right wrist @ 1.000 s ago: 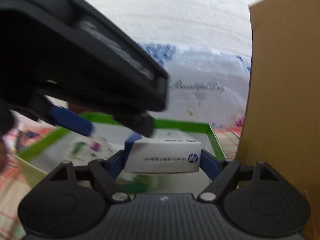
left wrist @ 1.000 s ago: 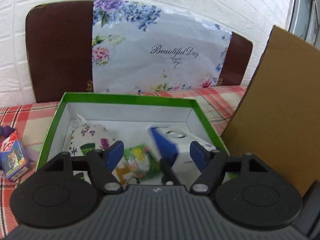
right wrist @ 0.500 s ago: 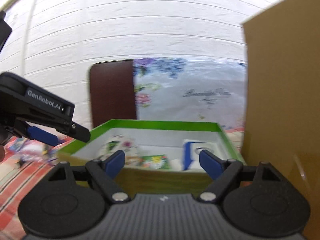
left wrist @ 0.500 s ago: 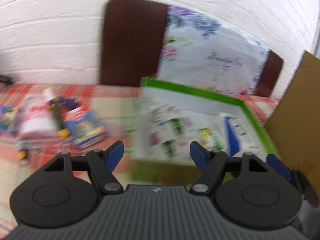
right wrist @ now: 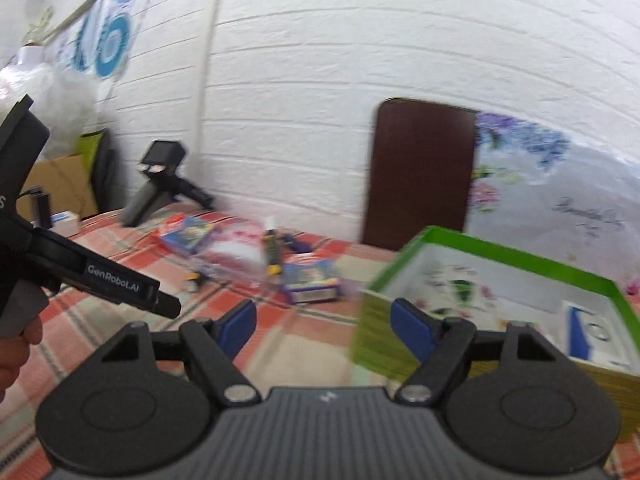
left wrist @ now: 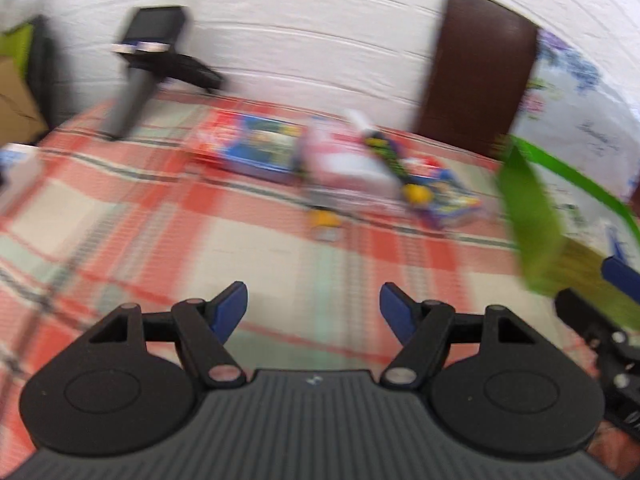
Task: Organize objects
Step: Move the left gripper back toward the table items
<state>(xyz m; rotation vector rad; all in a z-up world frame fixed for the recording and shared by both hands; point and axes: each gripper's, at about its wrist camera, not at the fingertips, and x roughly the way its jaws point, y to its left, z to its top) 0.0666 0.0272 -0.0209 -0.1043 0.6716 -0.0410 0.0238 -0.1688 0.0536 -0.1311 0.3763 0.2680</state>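
- The checked tablecloth (left wrist: 120,216) lies under and ahead of both grippers; a dark chair back (right wrist: 420,172) stands against the white brick wall beyond it.
- The green box (right wrist: 496,252) sits ahead and to the right of the right gripper (right wrist: 324,322), near it; already inside are a patterned pouch and a white-and-blue carton (right wrist: 588,334). From the left gripper (left wrist: 312,308) the box is off at the far right edge.
- The loose items lie in a cluster ahead of the left gripper, a little right of its centre line: two blue card packs (left wrist: 262,152), a pink-and-white packet (left wrist: 344,164) and a dark marker (left wrist: 390,158) whose long axis runs roughly away from the gripper.
- My judgement is that the left gripper is the nearer one to this cluster, with bare cloth between.
- Both grippers are spread wide and empty. Motion blur hides the labels.
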